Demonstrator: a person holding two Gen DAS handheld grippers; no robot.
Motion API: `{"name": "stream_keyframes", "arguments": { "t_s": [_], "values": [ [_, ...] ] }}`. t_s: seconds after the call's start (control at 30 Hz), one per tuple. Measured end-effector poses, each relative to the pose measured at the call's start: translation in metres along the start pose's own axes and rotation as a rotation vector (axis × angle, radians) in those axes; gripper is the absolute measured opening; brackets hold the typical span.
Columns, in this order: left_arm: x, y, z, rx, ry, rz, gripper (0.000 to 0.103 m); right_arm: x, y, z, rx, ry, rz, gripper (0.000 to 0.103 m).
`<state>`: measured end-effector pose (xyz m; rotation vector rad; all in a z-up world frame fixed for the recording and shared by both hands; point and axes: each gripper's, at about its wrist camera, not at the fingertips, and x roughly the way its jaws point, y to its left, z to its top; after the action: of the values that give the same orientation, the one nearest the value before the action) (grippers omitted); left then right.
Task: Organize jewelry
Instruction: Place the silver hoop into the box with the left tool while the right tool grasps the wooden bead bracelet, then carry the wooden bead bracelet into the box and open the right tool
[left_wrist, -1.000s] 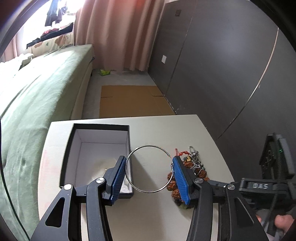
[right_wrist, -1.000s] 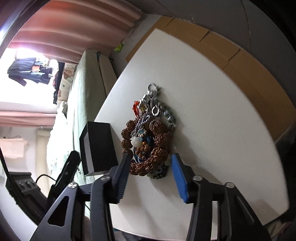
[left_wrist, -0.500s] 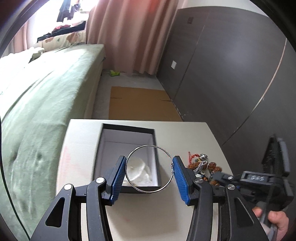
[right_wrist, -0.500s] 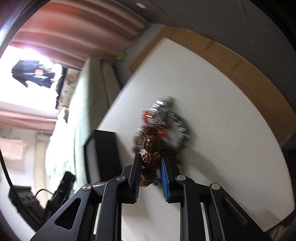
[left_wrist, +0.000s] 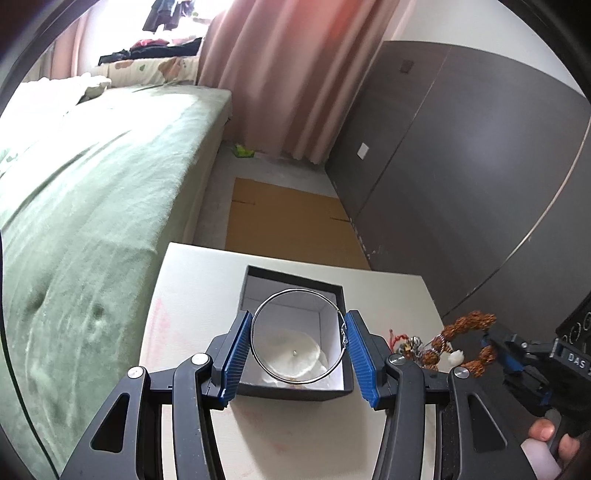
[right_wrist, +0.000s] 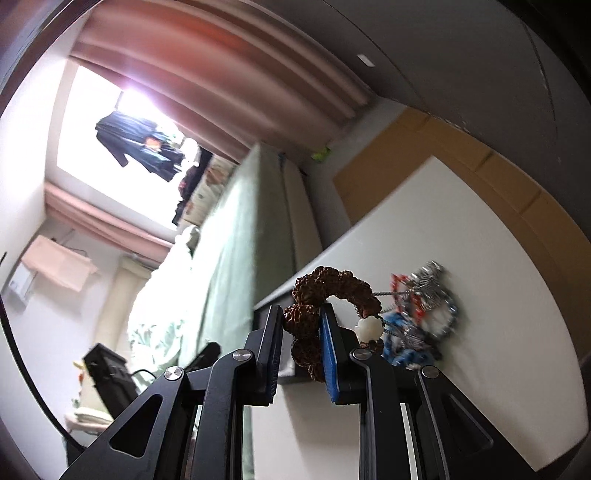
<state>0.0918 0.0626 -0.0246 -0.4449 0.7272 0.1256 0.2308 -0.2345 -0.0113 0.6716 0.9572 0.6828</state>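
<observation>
Holding a silver hoop (left_wrist: 298, 336) over the open box (left_wrist: 295, 280).
The thin wire ring sits flat between the left claw's (left_wrist: 298, 350) blue pads, pinched across its width, box directly beneath and ahead. Off to its right, the right claw (right_wrist: 301, 332) grips a knobbly brown bead bracelet (right_wrist: 332, 288), lifted above the tangled pile (right_wrist: 424, 314).
</observation>
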Motion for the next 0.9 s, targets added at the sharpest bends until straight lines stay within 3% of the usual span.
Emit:
{"name": "stream_keyframes", "arguments": {
  "t_s": [0.43,0.6,0.77,0.9],
  "values": [
    [0.028,0.005,0.007,-0.018,0.055,-0.042,0.053,0.0,0.043,-0.001,-0.069,-0.068,0.108,0.021],
    [0.035,0.001,0.005,-0.012,0.1,-0.078,0.055,-0.003,0.053,-0.001,-0.106,-0.088,0.089,0.021],
    [0.028,0.005,0.007,-0.042,0.083,-0.109,0.075,-0.003,0.062,-0.003,-0.135,-0.083,0.069,0.021],
    [0.015,0.012,0.012,-0.075,0.047,-0.119,0.077,-0.004,0.077,0.0,-0.183,-0.084,0.052,0.021]
  ]
}}
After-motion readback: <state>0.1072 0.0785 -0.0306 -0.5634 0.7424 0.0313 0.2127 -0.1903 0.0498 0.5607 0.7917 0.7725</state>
